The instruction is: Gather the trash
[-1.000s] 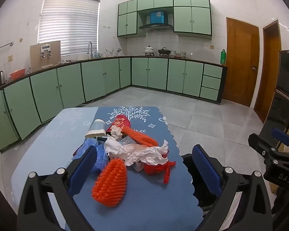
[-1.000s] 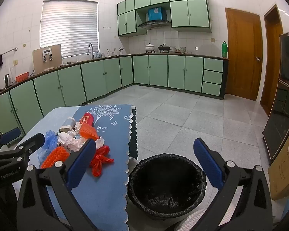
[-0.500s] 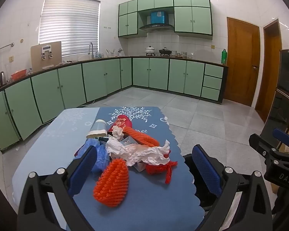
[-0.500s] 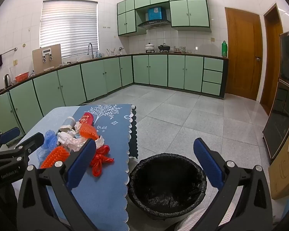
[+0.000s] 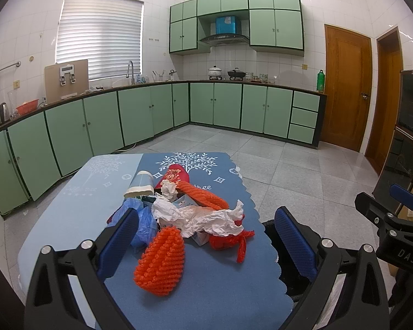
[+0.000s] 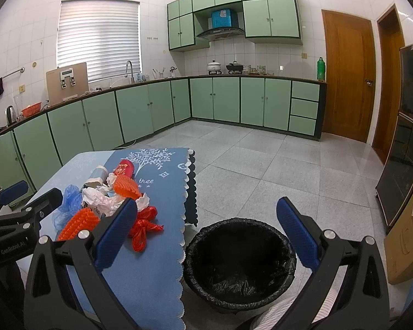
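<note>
Trash pile (image 5: 190, 214) is sitting mid-bench (image 5: 201, 288) in your left wrist view; your left gripper (image 5: 206, 240) is hanging wide open over the orange net (image 5: 162, 261), gripping nothing. Right wrist view: your right gripper (image 6: 205, 233) is also gaping empty above the black-lined bin (image 6: 239, 261), which is standing on the floor just beside the bench edge.

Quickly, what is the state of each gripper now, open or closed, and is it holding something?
Left gripper: open, holding nothing.
Right gripper: open, holding nothing.
</note>
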`<state>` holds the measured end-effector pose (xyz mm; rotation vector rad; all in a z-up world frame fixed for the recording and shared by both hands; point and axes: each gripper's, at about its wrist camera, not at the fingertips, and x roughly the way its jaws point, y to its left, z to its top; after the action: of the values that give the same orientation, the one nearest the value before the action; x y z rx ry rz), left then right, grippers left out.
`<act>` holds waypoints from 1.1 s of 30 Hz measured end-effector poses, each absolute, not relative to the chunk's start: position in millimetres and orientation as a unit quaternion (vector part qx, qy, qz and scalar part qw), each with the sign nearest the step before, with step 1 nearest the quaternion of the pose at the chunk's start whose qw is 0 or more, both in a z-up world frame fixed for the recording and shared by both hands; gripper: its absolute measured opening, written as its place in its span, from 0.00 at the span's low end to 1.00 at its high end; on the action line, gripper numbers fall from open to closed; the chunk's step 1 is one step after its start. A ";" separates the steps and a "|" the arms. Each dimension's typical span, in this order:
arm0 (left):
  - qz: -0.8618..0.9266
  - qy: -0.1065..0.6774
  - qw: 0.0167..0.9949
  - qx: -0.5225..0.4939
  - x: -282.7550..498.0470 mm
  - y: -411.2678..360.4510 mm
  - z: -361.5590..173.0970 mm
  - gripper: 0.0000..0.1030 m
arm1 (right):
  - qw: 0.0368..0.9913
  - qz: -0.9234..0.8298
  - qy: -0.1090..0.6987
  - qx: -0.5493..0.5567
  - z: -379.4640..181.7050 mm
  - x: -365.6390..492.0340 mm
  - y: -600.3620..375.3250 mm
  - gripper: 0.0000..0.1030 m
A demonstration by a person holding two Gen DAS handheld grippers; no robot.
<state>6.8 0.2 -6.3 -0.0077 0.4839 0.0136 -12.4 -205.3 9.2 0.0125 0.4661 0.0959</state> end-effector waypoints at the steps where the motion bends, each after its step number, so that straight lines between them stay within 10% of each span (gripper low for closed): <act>1: 0.006 0.240 0.971 -0.004 7.4 0.5 -6.8 0.94 | 0.972 0.048 0.231 0.006 9.1 -12.3 -205.3 0.95; 33: 0.010 0.237 0.971 -0.003 3.1 3.7 -1.9 0.94 | 0.972 0.048 0.230 0.007 8.3 -13.6 -203.6 0.95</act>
<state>3.1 3.7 -1.9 -0.0051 0.4789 0.0197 -13.6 -203.6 8.3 0.0147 0.4645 0.0975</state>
